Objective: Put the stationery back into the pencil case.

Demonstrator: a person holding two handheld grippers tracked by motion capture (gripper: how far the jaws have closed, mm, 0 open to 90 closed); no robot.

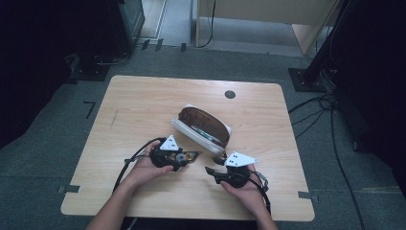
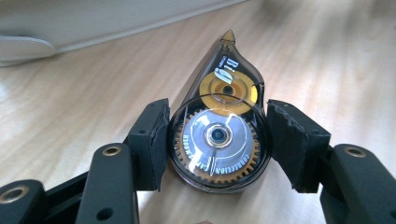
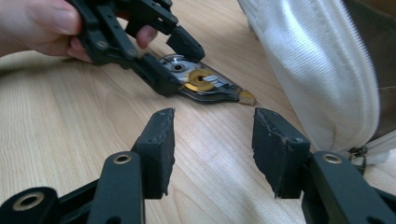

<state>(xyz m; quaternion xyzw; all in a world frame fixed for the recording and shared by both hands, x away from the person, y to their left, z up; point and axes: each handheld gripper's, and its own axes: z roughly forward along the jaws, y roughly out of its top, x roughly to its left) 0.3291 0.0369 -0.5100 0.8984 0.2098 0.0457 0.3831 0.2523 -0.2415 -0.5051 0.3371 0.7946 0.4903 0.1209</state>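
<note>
The bench spreads across mid-frame in the high view, and my open pencil case lies at its centre. Just below the case, my left gripper is clamped on the correction tape dispenser, which lies flat on the wood. At lower right my right gripper stands half open, holding nothing. The dispenser's rounded shell could squirt out of the pads if I lift it carelessly.

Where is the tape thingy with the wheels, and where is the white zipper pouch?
correction tape (image 2: 217,140), left gripper view, on its big clear wheel.
pencil pouch (image 1: 189,132), high view, on its white side wall.
left gripper (image 2: 217,144), left gripper view, midway between its pads.
</note>
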